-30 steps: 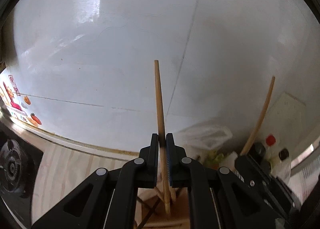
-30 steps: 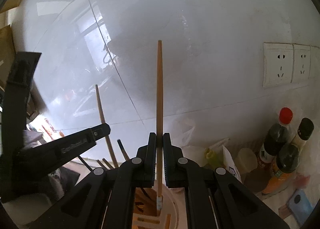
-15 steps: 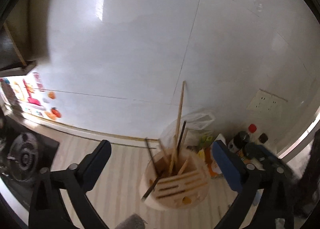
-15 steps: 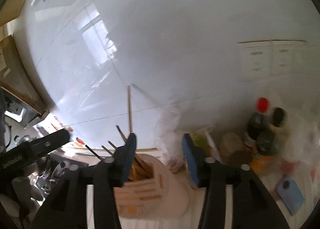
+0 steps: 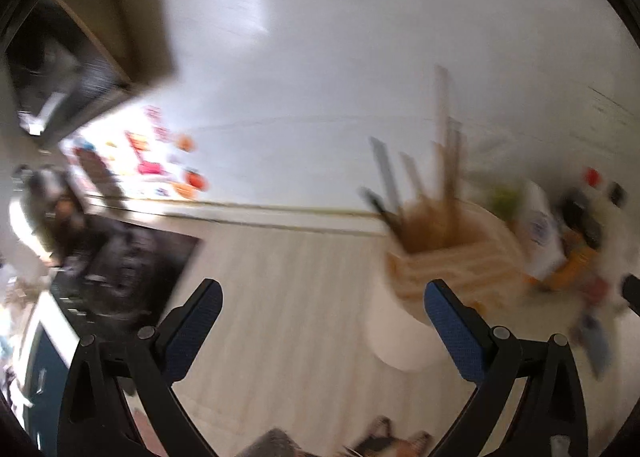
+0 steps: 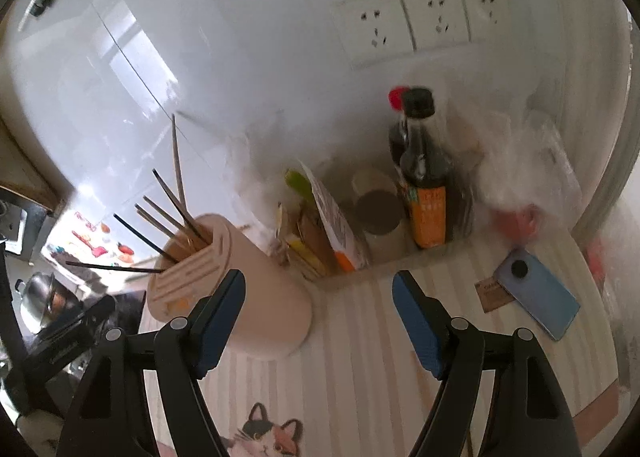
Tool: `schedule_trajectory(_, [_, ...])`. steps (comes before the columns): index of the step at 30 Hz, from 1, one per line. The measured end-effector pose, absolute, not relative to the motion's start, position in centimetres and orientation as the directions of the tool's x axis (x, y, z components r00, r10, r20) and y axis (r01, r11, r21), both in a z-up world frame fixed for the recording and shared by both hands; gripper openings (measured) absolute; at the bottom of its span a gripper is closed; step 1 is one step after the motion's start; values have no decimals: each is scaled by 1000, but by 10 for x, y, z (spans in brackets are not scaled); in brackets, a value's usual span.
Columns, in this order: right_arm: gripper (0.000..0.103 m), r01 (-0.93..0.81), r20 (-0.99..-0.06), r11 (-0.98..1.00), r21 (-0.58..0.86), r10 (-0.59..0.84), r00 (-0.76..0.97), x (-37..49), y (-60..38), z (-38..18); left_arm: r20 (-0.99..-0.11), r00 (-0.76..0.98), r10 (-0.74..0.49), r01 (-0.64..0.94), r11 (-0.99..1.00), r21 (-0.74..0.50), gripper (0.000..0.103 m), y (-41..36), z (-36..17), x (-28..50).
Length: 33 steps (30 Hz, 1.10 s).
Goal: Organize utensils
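Evidently both claws are empty: the left claw stands spread wide over bare desk, and the right claw is opening with nothing between its jaws. The chopsticks stand in the holder at left. Retreating toward the open near side should avoid the bottles and phone.

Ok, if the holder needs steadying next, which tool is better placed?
Probably the right tool: its view is sharp, jaws opening and empty, with the holder just beside its left finger. The left tool is open too, but its view is blurred.
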State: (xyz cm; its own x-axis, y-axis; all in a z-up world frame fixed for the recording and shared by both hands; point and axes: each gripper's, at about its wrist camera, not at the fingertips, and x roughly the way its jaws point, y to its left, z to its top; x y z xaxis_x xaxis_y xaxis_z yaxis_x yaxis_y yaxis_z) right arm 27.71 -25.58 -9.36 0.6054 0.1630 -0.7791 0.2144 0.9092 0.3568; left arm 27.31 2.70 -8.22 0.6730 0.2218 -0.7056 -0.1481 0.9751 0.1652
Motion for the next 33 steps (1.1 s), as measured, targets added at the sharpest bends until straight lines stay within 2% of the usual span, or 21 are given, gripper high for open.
schedule_trajectory(2, [70, 187, -771, 897, 400, 219, 598, 290, -250, -92, -708, 663, 244, -189, 969, 157, 103, 38, -79, 281])
schedule_trajectory(4, [57, 143, -758, 889, 435, 276, 591, 309, -236, -87, -719, 637, 277, -246, 958, 151, 103, 54, -75, 294])
schedule_trajectory(6, [53, 92, -742, 890, 447, 312, 593, 332, -221, -78, -731, 614, 297, -289, 947, 141, 103, 68, -75, 305])
schedule_trajectory(11, [53, -29, -739, 913, 407, 348, 577, 408, -174, -60, -778, 538, 323, -362, 923, 132, 103, 98, -86, 335])
schedule_trajectory(17, [52, -96, -784, 941, 325, 325, 529, 490, -135, -76, -843, 469, 262, -363, 928, 86, 103, 112, -108, 361])
schedule_trajectory(18, [50, -98, -791, 941, 324, 326, 518, 499, -132, -81, -851, 459, 256, -358, 930, 87, 103, 112, -111, 364])
schedule_trajectory(21, [37, -115, -796, 937, 330, 342, 499, 516, -124, -94, -859, 444, 256, -353, 931, 95, 103, 113, -115, 370])
schedule_trajectory(23, [24, -136, -792, 932, 335, 357, 495, 522, -119, -100, -863, 435, 259, -352, 931, 102, 103, 113, -118, 373])
schedule_trajectory(24, [11, -148, -792, 932, 330, 358, 494, 523, -117, -102, -863, 432, 260, -352, 930, 104, 103, 113, -118, 374])
schedule_trajectory(25, [8, -156, -793, 934, 321, 355, 495, 523, -115, -104, -865, 430, 260, -352, 930, 105, 103, 113, -120, 375])
schedule_trajectory(33, [7, -213, -725, 939, 270, 343, 597, 497, -113, -78, -873, 414, 258, -374, 923, 96, 103, 122, -127, 372])
